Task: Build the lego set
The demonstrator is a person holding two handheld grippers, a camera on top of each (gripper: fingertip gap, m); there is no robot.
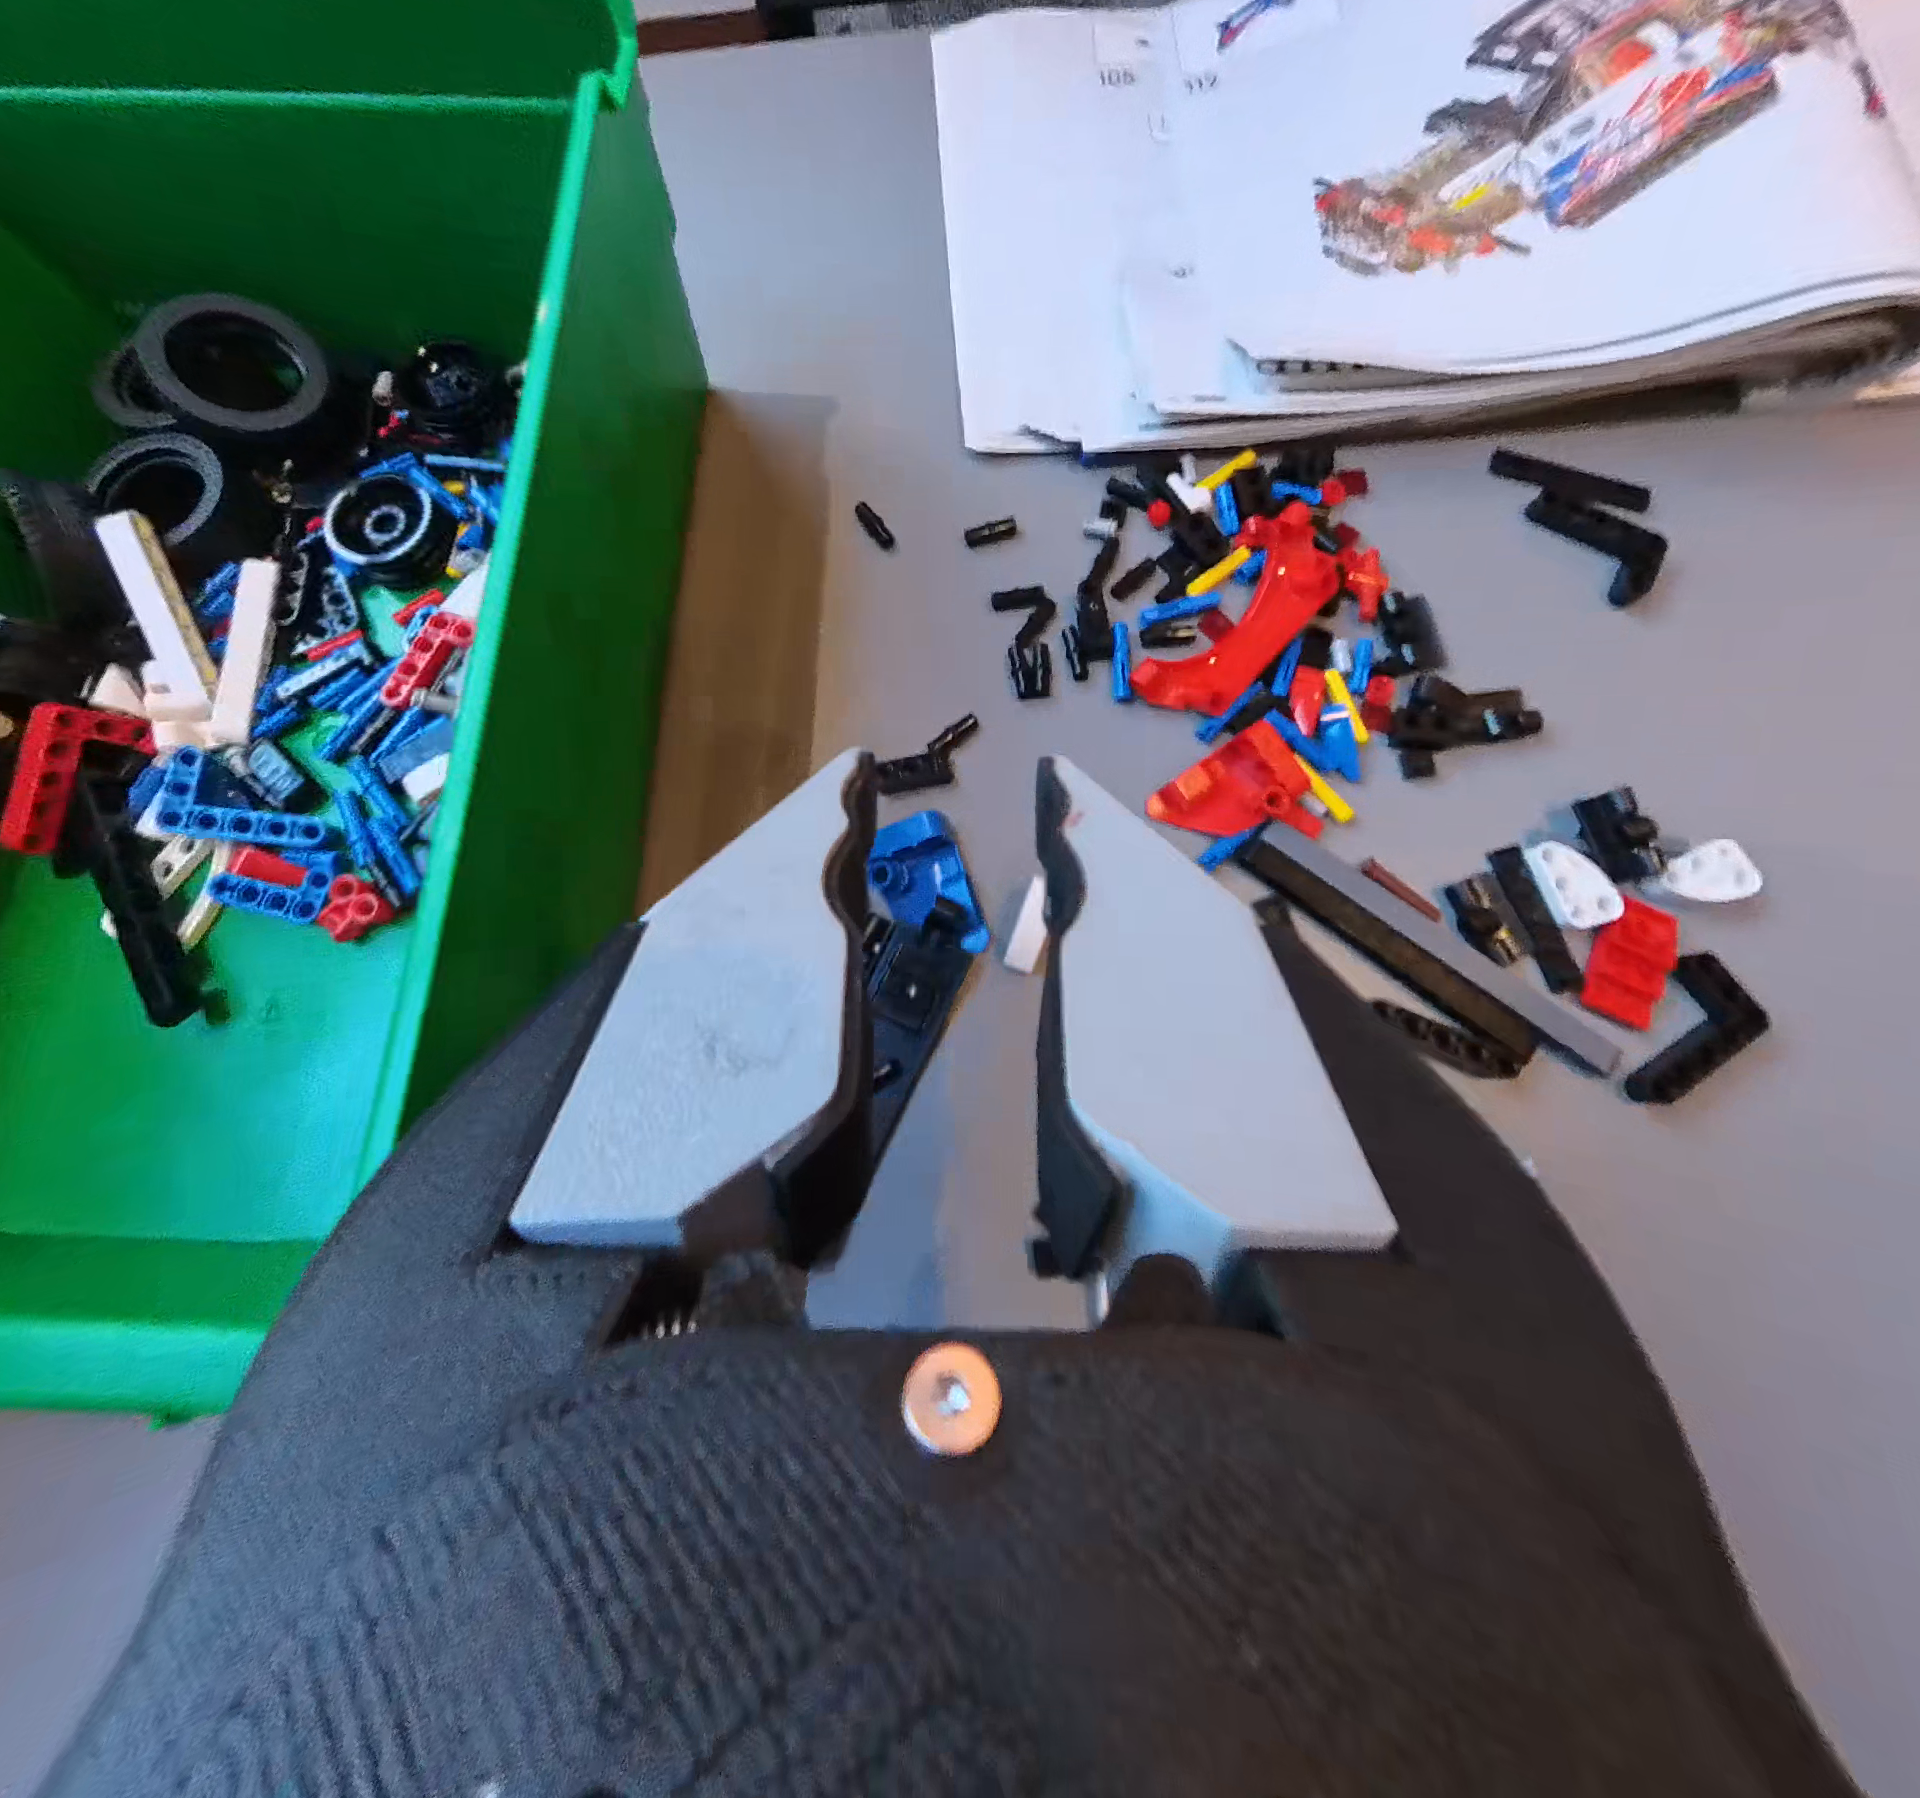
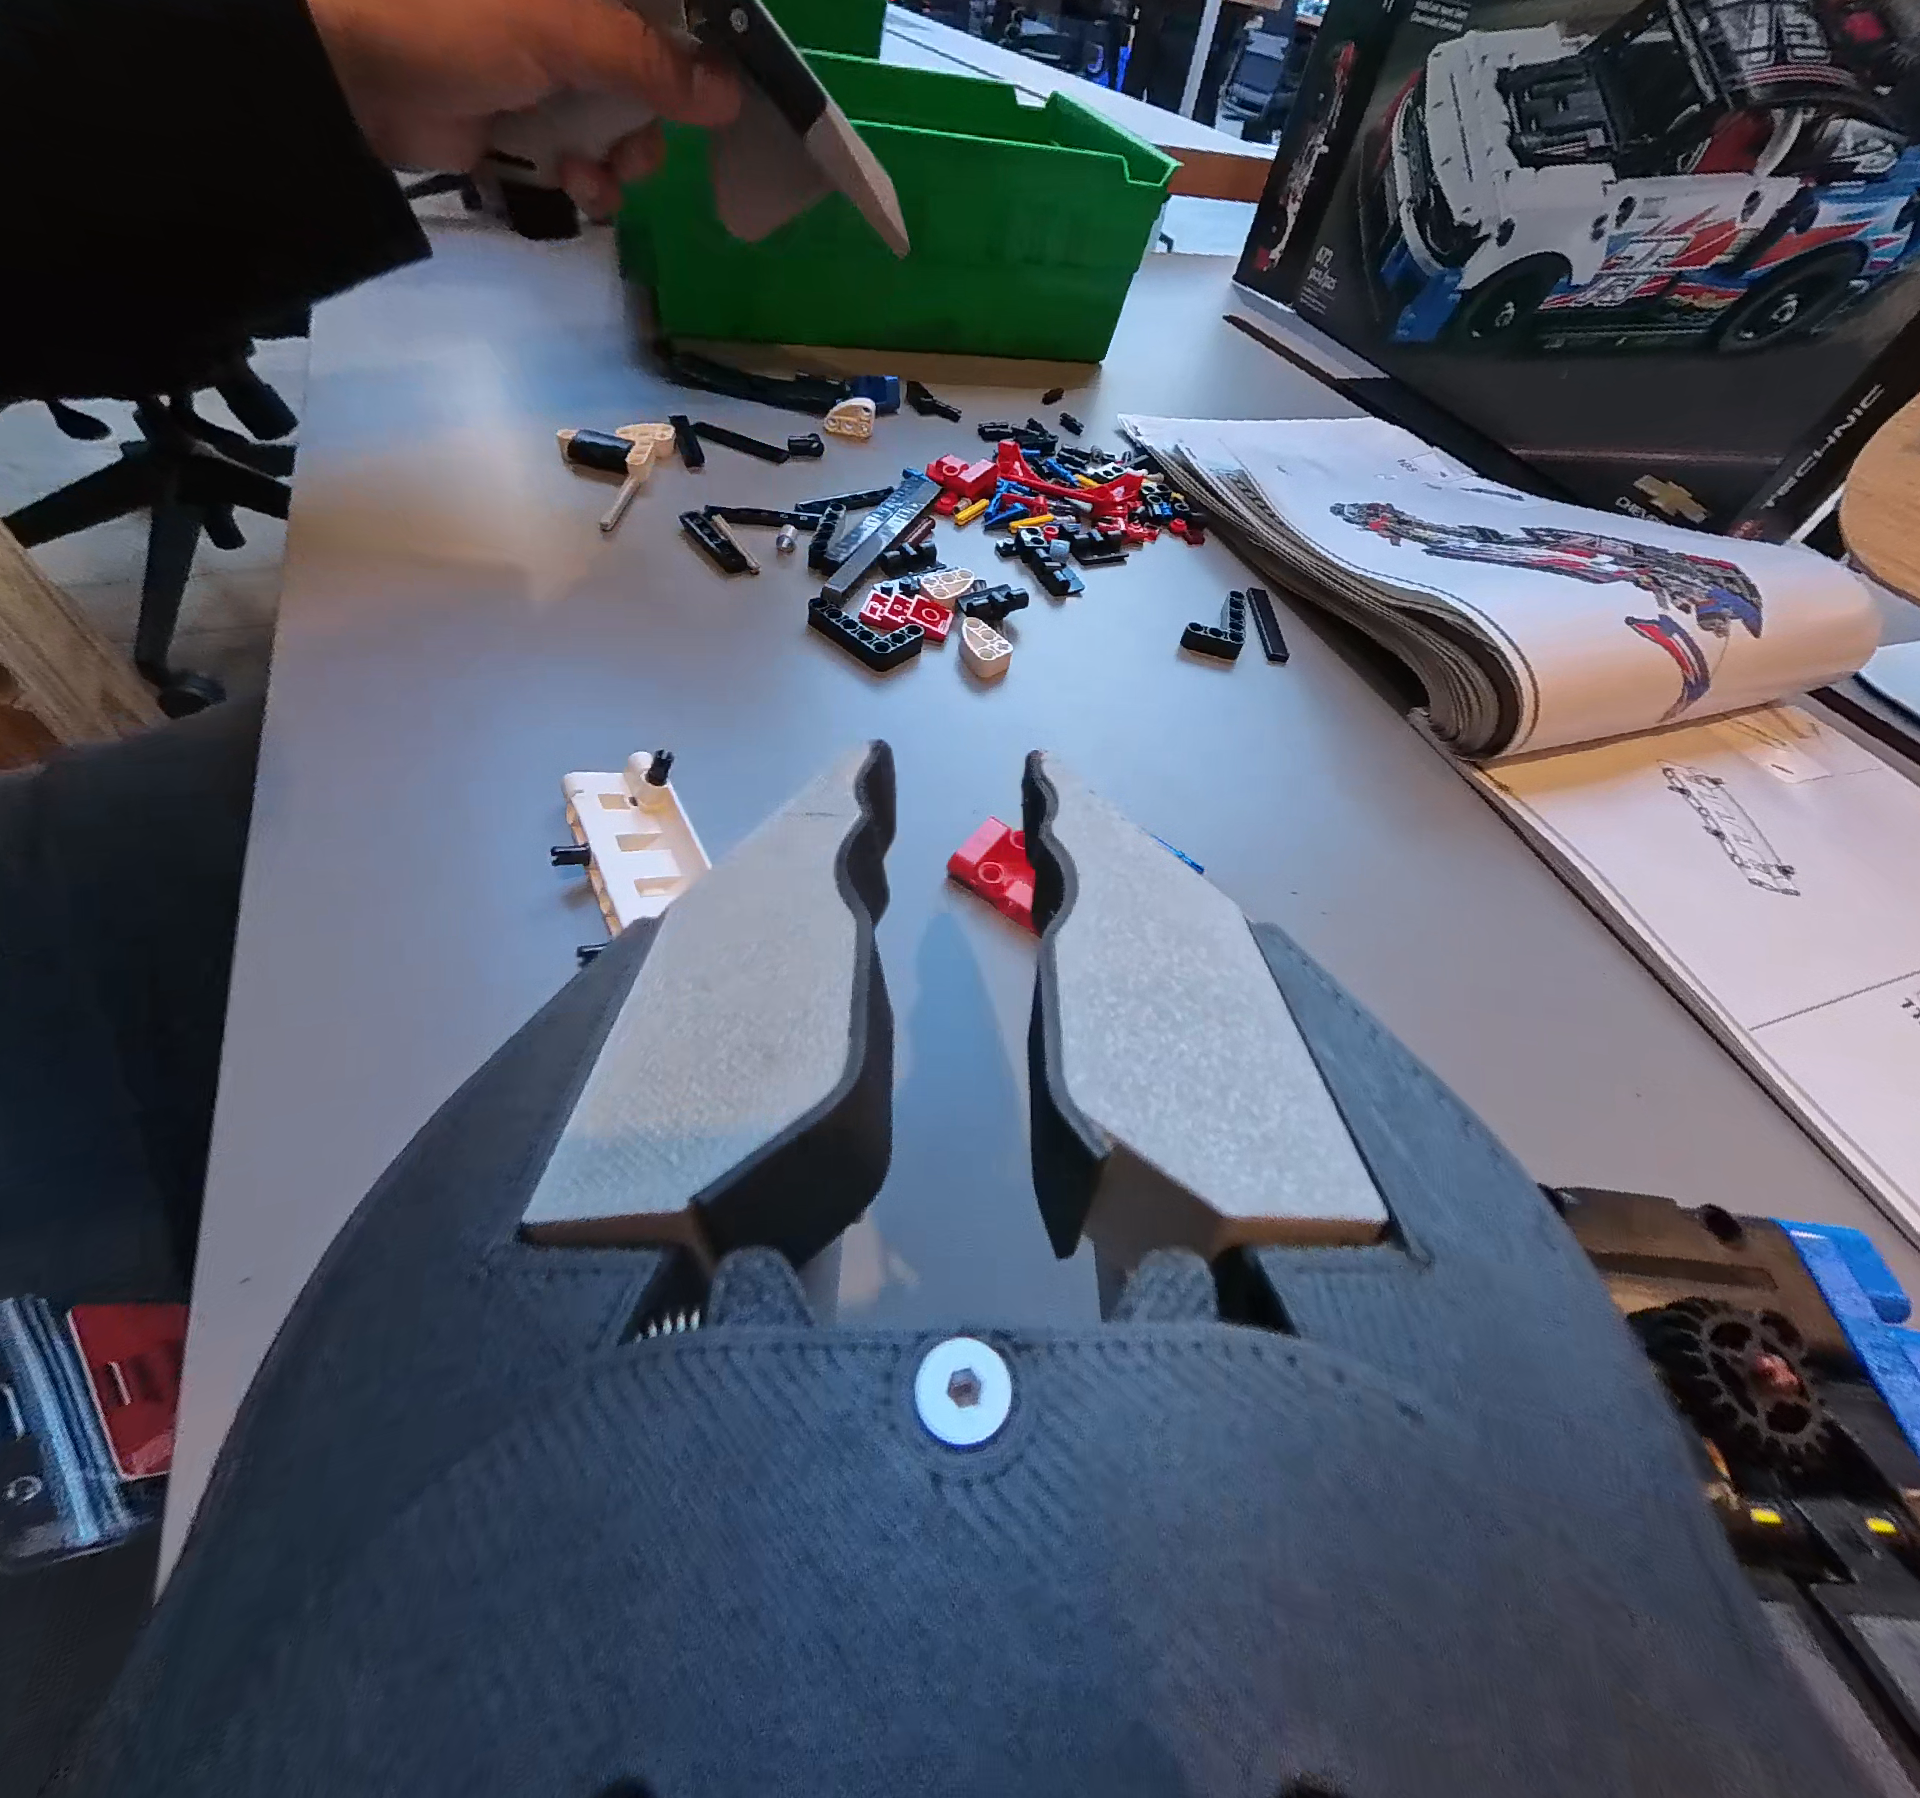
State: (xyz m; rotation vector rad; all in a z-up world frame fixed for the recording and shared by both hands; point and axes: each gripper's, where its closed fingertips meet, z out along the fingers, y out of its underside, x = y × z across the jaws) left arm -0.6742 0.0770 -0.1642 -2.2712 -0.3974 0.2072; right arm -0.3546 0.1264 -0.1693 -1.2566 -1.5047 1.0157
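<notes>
In the left wrist view our left gripper fills the bottom of the frame, its fingers spread and holding nothing. Between the tips lies a blue-and-black sub-assembly, flat on the grey table and close against the left-hand finger; a small white piece sits just beside the other finger. We judge this sub-assembly to be the pick in hand. To do it well, we centre it in the gap, come down squarely, and close across its narrow width, keeping the white piece outside the pinch.

In the right wrist view our right gripper is also spread and empty, low over the table. A red piece lies just beside its right-hand finger, and a white beam with black pins lies at middle left. We keep this one parked until the left has a firm hold.

Farther up the left wrist view, the loose pile of parts spreads at centre right, with long black beams near it that could snag a sweeping finger. The green bin of further pieces takes the left side, and the open instruction booklet lies at upper right. In the right wrist view, the set's box stands at upper right.
</notes>
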